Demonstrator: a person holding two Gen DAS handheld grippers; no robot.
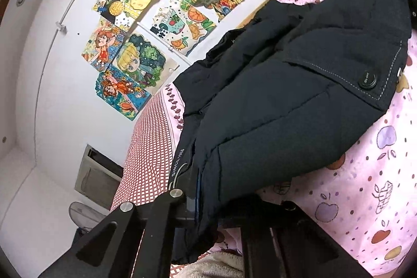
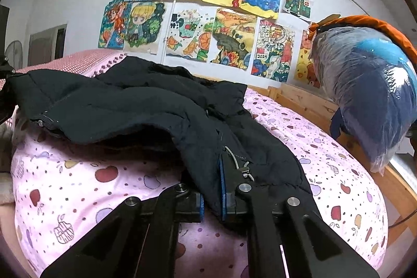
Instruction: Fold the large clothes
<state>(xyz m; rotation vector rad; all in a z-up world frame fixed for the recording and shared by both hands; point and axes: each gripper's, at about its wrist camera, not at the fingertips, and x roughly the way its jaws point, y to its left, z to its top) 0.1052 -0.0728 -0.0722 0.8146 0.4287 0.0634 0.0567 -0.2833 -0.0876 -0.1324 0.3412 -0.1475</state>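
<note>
A large dark navy padded jacket [image 1: 299, 85] lies spread on a bed with a pink apple-print sheet [image 1: 365, 186]. It has a pocket flap with a black button [image 1: 367, 81]. My left gripper [image 1: 206, 202] is shut on the jacket's hem edge near a "SINCE 1968" label and holds it slightly lifted. In the right wrist view the jacket [image 2: 135, 106] stretches across the sheet [image 2: 78, 186]. My right gripper [image 2: 212, 197] is shut on the jacket's other hem corner, beside a cord toggle [image 2: 243, 170].
A wall of colourful drawings [image 2: 208, 12] stands behind the bed. A red checked pillow [image 1: 148, 142] lies at the bed's far end. A wooden bed rail [image 2: 307, 100] carries a plastic-wrapped blue bundle [image 2: 370, 95]. A fan [image 1: 83, 215] stands low by the wall.
</note>
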